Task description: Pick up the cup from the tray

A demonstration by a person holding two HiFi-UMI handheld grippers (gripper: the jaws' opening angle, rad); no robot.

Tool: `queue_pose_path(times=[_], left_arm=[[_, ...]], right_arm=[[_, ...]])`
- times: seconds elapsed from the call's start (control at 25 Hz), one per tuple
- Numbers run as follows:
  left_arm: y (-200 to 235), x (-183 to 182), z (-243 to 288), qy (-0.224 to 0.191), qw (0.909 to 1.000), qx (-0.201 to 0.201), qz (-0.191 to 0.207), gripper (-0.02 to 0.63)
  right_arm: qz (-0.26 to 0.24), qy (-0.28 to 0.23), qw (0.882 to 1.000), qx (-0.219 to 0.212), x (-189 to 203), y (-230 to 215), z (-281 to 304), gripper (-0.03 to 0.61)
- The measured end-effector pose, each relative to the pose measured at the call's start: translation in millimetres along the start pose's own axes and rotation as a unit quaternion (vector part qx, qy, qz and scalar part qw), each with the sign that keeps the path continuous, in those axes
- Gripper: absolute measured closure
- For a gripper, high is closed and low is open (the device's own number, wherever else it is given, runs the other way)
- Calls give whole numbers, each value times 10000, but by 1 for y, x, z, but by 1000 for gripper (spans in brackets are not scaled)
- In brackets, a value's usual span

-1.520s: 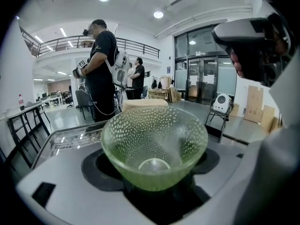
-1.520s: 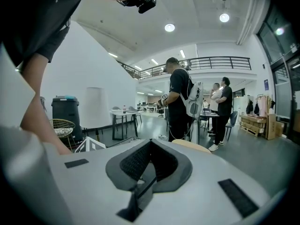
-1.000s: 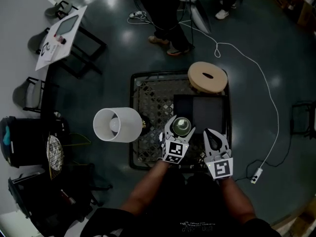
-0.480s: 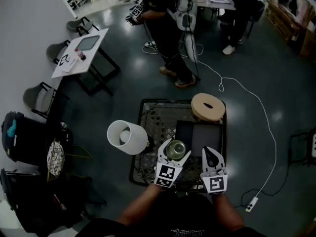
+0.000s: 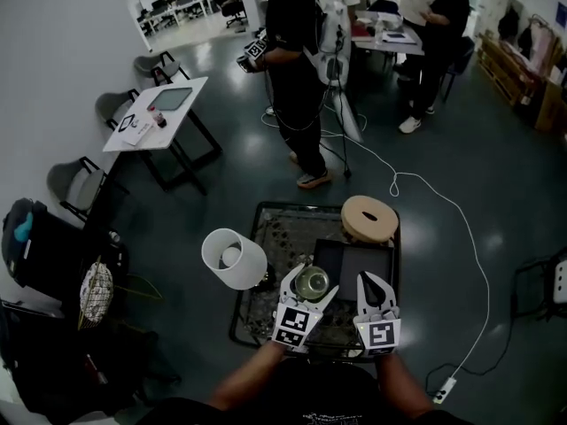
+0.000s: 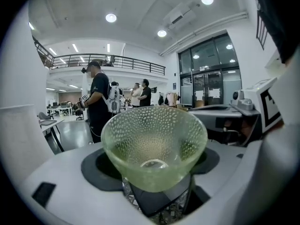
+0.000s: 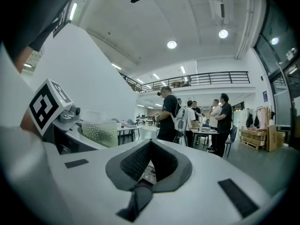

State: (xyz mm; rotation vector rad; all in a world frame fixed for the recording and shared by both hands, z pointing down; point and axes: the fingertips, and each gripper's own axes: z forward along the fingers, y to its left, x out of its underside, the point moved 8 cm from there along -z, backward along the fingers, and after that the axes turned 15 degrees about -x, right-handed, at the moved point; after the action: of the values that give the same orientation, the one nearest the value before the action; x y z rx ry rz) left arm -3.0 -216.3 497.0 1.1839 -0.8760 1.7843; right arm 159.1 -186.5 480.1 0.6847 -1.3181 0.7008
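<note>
A pale green dimpled glass cup (image 5: 312, 282) is held upright in the air, with my left gripper (image 5: 311, 278) shut on it. In the left gripper view the cup (image 6: 154, 144) fills the space between the jaws, which press on its lower sides. Below it lies the dark tray (image 5: 359, 255) on a black mesh crate (image 5: 270, 237). My right gripper (image 5: 371, 282) hangs beside the cup on the right, shut with nothing in it. Its pads (image 7: 136, 161) meet in the right gripper view, where the cup (image 7: 100, 132) shows at the left.
A round wooden stool top (image 5: 368, 219) stands at the crate's far right corner. A white lampshade (image 5: 234, 258) is at its left. People (image 5: 297, 69) stand beyond, a white cable (image 5: 469, 246) runs over the floor, and a small table (image 5: 159, 113) and chairs stand at the left.
Both grippers have risen above the crate, the left one carrying the cup higher off the tray. The head view has tilted up and shows more of the room.
</note>
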Motion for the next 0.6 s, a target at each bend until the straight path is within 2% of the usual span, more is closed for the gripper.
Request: queue_pose_path(times=[0.36,0.6], left_arm=[[-4,-11,3,-85,9999,-26,66,229],[-7,-11,4,-83,9999,-50,119,228]], right_arm=[[-186,-109,9998,37,-21,-4,-2,569],[-192,-194,9996,37,-8,-8,-5,569]])
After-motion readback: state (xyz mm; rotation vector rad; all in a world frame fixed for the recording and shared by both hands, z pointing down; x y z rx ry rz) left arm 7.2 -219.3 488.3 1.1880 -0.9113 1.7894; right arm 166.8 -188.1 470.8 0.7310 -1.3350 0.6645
